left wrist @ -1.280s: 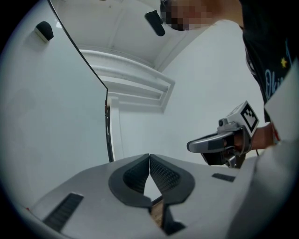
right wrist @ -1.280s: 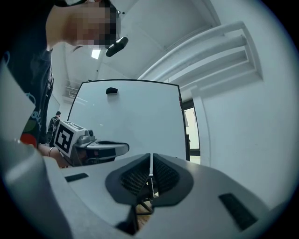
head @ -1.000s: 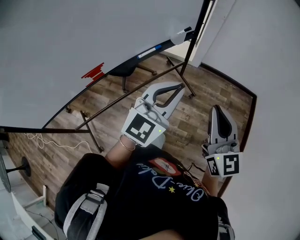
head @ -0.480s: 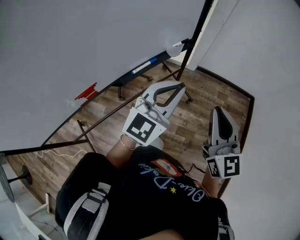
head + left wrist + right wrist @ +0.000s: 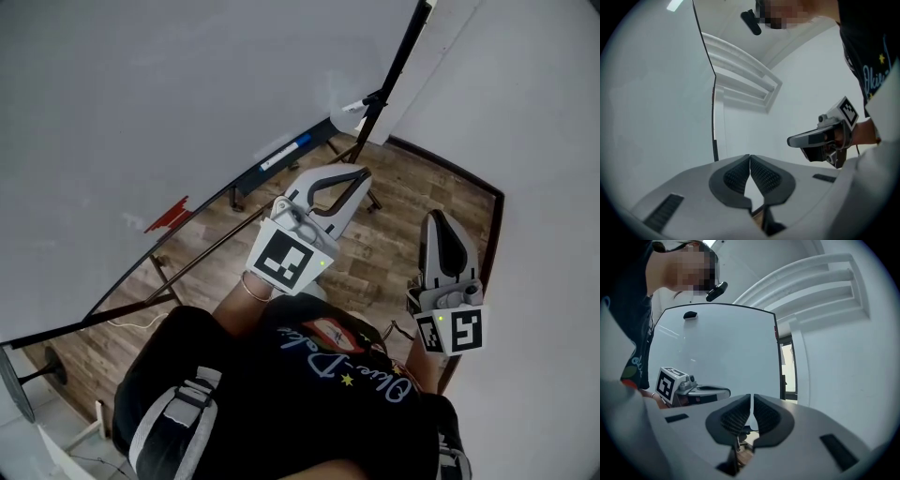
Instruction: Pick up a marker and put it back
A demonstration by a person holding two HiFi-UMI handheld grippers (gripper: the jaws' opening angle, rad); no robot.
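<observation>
A marker with a blue label (image 5: 284,153) lies on the dark tray (image 5: 246,179) along the whiteboard's (image 5: 169,84) lower edge. A white marker (image 5: 353,105) rests further along, by the black post. My left gripper (image 5: 363,172) is shut and empty, held level over the wood floor a short way from the tray; in its own view the pads (image 5: 750,158) meet with nothing between them. My right gripper (image 5: 433,217) is also shut and empty, further right near the wall, and its jaws (image 5: 752,397) hold nothing. Each gripper shows in the other's view: right (image 5: 820,139), left (image 5: 696,390).
A red object (image 5: 167,215) sits on the board just above the tray. The board's black stand rails (image 5: 202,253) and post (image 5: 398,61) cross the wood floor (image 5: 394,216). A white wall with a dark baseboard (image 5: 494,234) closes the right side.
The whiteboard, its tray and the red object have slid down and nearer in the head view as the person moves along. Both grippers stay shut and keep their place in the view.
</observation>
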